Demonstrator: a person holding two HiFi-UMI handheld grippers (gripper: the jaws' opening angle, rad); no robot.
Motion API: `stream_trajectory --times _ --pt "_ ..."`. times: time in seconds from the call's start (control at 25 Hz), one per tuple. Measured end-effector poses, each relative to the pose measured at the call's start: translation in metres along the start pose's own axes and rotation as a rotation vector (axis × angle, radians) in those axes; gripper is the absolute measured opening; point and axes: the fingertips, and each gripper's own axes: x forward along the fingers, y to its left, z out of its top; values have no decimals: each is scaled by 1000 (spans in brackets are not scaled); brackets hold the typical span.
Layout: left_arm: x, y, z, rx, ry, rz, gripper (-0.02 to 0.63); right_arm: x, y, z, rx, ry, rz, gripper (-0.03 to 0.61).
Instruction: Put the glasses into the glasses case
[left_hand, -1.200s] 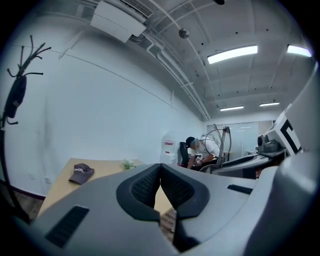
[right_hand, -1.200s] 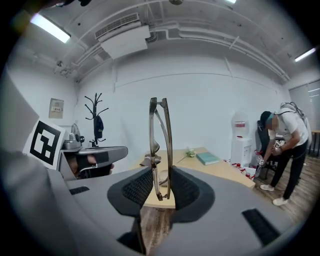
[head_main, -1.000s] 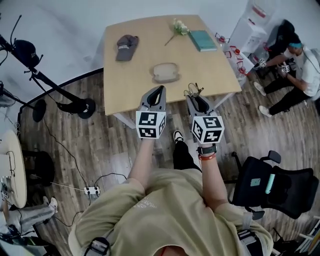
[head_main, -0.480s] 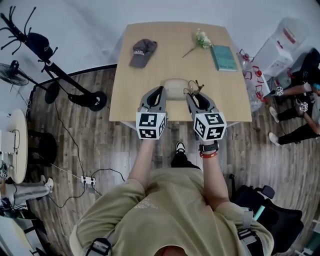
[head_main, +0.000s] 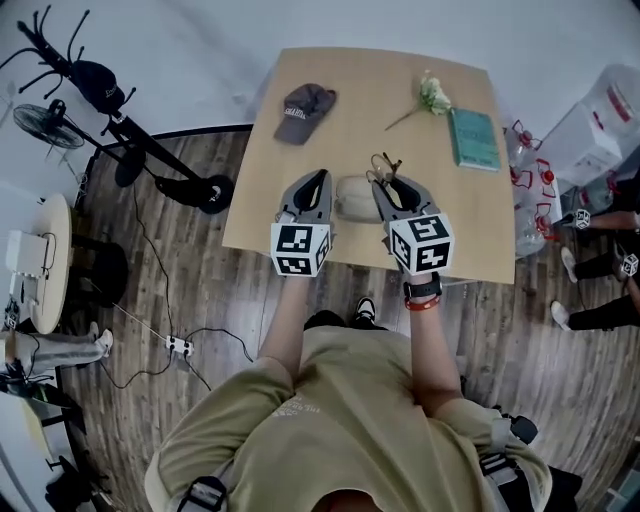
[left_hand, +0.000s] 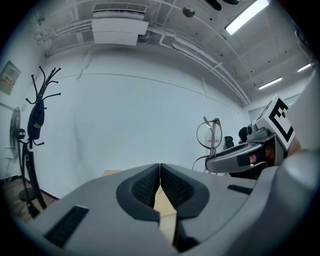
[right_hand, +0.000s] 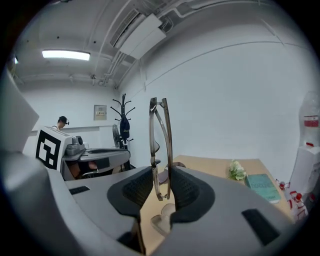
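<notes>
The folded metal-framed glasses (right_hand: 160, 145) stand upright between the pads of my right gripper (right_hand: 161, 187), which is shut on them. In the head view they (head_main: 383, 165) stick out past that gripper (head_main: 385, 182). The oval beige glasses case (head_main: 355, 198) lies closed on the tan table (head_main: 390, 70), near its front edge and between the two grippers. It also shows below the right jaws (right_hand: 162, 220). My left gripper (left_hand: 160, 171) is shut with nothing in it, and hovers just left of the case (head_main: 318, 180). Its view also catches the glasses (left_hand: 210, 137).
On the table lie a grey cap (head_main: 305, 100), a flower sprig (head_main: 430, 95) and a teal book (head_main: 475, 138). A coat rack (head_main: 90, 75) and fan (head_main: 45, 125) stand at left. A power strip (head_main: 180, 347) lies on the floor. A water dispenser (head_main: 610, 110) stands at right.
Both grippers have come forward from short of the table to over its front edge, one on each side of the case. The right gripper still holds the glasses.
</notes>
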Motion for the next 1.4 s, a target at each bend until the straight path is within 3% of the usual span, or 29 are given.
stream_trajectory --times 0.28,0.56,1.0,1.4 --pt "31 -4 -35 1 64 -24 23 32 -21 -33 43 74 88 120" --pt "67 12 -78 -2 118 -54 23 77 -49 -75 96 201 102 121" --pt "100 37 -142 -53 197 -116 23 126 -62 -143 30 471 265 120" --pt "107 60 -185 -70 255 -151 23 162 -53 -178 -136 768 517 112"
